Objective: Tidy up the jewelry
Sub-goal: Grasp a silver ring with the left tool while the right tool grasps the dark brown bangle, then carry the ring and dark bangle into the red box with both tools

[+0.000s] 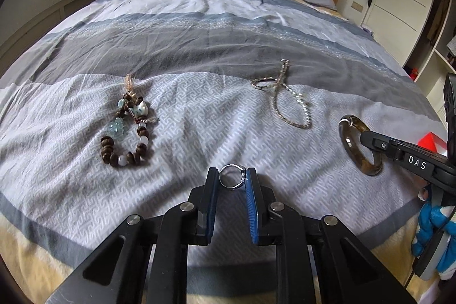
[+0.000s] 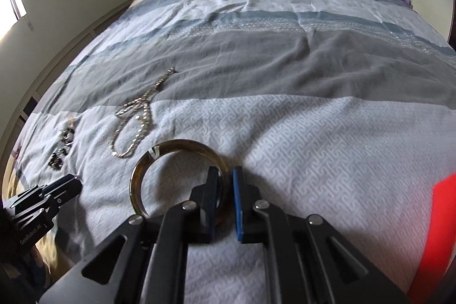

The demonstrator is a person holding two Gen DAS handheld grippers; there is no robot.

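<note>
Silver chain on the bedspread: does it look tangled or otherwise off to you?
Somewhat. The silver chain lies in a loose loop that crosses over itself, with a thin bangle-like ring lying at the crossing, so they may snag if lifted. The beaded bracelet lies apart from it; nothing looks broken.

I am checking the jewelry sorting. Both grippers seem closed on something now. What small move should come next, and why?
Probably lift both hands a little off the bedspread. The left gripper pinches the silver ring between its pads, and the right gripper is closed on the rim of the brown bangle, which seems to lie on the cloth. The beaded bracelet and silver chain lie apart, untouched.
</note>
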